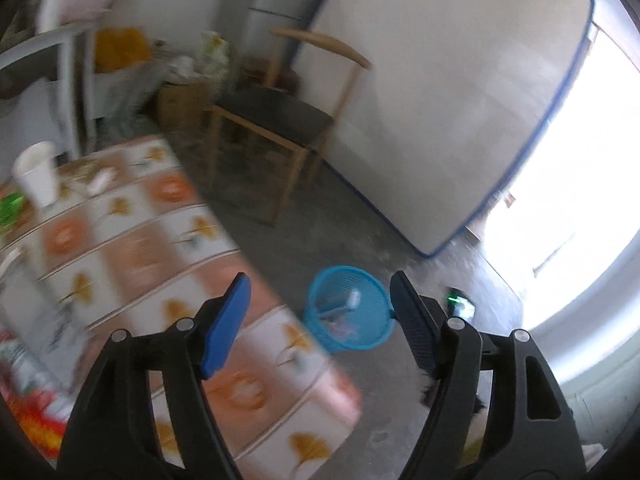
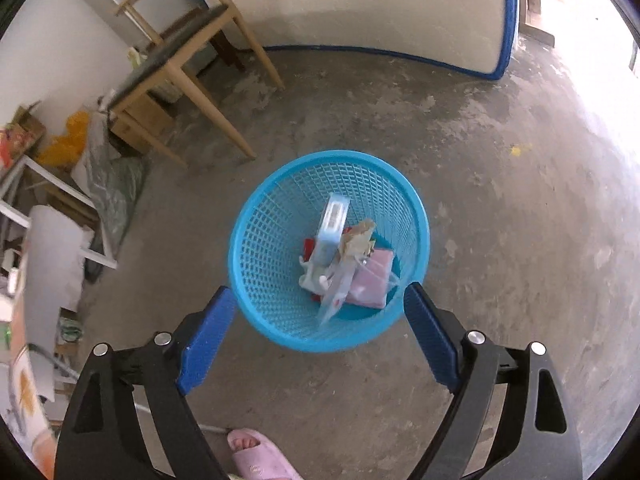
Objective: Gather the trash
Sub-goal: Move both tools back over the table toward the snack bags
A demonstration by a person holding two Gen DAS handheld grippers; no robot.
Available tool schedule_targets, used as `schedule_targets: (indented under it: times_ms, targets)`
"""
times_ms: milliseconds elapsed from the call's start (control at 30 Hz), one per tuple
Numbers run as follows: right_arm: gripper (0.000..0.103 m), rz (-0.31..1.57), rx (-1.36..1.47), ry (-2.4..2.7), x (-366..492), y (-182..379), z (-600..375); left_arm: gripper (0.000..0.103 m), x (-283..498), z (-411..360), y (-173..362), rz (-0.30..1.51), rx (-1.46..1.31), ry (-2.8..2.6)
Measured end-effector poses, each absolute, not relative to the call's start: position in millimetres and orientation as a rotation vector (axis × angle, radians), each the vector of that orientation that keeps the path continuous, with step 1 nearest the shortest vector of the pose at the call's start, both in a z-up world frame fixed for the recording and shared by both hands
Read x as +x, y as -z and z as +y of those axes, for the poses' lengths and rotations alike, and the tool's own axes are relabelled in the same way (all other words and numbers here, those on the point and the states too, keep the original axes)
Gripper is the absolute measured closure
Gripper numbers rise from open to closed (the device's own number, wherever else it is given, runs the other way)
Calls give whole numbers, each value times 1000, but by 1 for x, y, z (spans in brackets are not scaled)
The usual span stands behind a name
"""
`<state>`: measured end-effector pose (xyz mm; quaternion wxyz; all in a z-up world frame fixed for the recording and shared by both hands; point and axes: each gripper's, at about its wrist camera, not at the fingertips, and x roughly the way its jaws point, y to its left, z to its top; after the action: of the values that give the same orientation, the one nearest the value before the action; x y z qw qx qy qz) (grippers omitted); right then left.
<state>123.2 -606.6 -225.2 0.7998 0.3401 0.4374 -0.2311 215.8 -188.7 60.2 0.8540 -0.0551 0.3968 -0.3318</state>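
My right tool (image 2: 316, 336) hangs over the blue basket (image 2: 280, 208) on the floor (image 2: 500, 200), its jaws spread wide with nothing between them. The basket already holds a white carton (image 2: 332, 228), a pink packet (image 2: 370, 280), and some crumpled wrappers. I judge that drop finished, so the step in hand is going back for more trash.

My left tool (image 1: 320, 320) is spread and empty too, pointing over the edge of the counter (image 1: 132, 248) toward the basket below. On the counter I can see a white cup (image 1: 36, 172) and something green (image 1: 12, 204) at the far left, plus red and yellow packaging (image 1: 28, 408) at the near left. The view is blurred, so I cannot tell which of these is trash.

The next move calls for swinging 1 tool back over the counter and closing on 1 item. The counter's corner sits near the basket, a wooden chair (image 1: 272, 120) stands beyond, and my pink slipper (image 2: 260, 456) is near the basket. The floor to the right is open.
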Motion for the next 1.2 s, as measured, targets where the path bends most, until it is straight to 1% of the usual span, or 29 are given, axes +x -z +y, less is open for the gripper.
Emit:
schedule_targets:
  times_ms: [167,300,500,733,867,967,1100,1200]
  targets:
    - [19,879,732,480,78,195,-589,34,191,-116,-54,818,-143,594]
    - [19,813,741,436,42,160,-568,31,167,-60,-57,771,-181,517]
    - [19,743,741,324,28,118,-529,30,134,9,-55,733,-215,397]
    - [19,711,686,70,73,57,-463,28,106,58,-38,726,-262,295]
    - [19,739,652,-143,111,31,-399,27,91,78,-26,714,-259,243]
    - [19,777,640,-309,137,21,-347,27,83,90,-16,716,-255,213]
    - [24,860,576,-505,166,18,-261,27,65,110,-8,700,-258,196]
    - [28,907,523,-571,179,21,-214,27,57,121,-4,697,-285,190]
